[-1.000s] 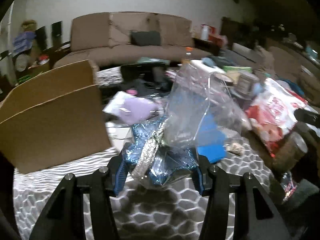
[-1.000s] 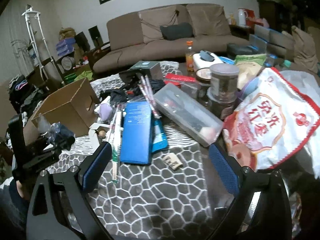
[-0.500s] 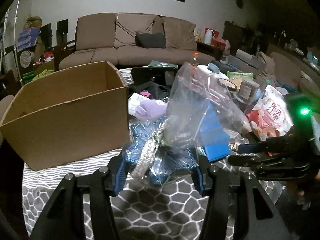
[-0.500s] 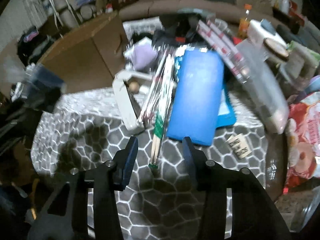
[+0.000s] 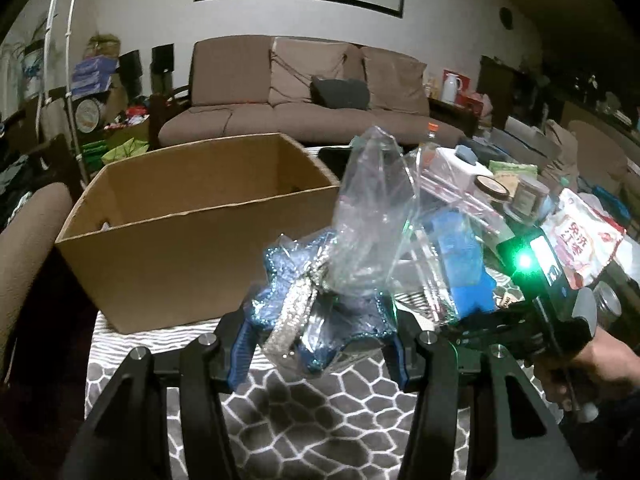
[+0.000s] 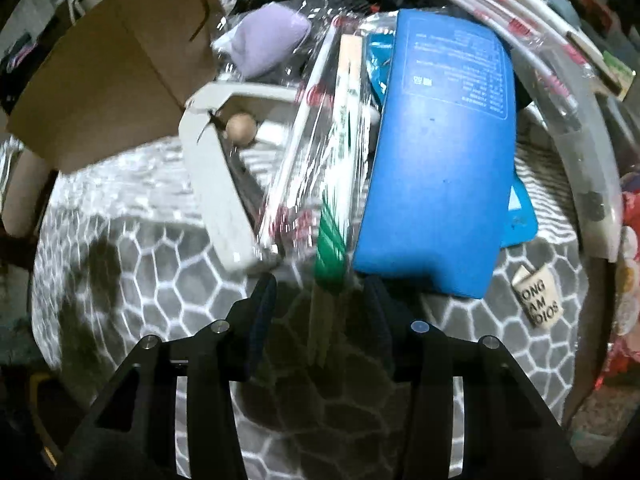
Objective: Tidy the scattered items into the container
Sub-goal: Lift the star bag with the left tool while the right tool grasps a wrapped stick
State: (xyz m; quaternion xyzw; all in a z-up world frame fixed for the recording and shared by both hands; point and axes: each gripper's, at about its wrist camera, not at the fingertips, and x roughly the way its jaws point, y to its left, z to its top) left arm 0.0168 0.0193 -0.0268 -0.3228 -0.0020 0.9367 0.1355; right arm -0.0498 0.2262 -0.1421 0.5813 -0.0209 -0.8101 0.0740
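The left gripper is clenched on a blue glitter star wrapped in a clear plastic bag. The star has a silver glitter ribbon across it, and the crumpled top of the bag stands up above the fingers. It is held above the grey honeycomb-patterned tablecloth, just right of the open cardboard box, which stands on the table's left part with its brown inside mostly bare.

The right gripper points down at the table, its fingers apart on either side of the near end of a pack of chopsticks in clear wrap with a green tip. The jaws are not closed on it; the view is blurred, so whether the pads touch the wrap cannot be told.

Around the pack: touching it on the right, one big blue packet with white print, lying over a second, thinner blue piece. On the left, one white plastic frame with a small wooden ball in it. Behind, one lilac pouch in plastic, beside the box's wall. Further right, a long clear container with red-and-white sticks on top, and one small cloth tag alone on the tablecloth.

In the left view, the right gripper's body shows a green light, held by a hand. One brown sofa stands behind.
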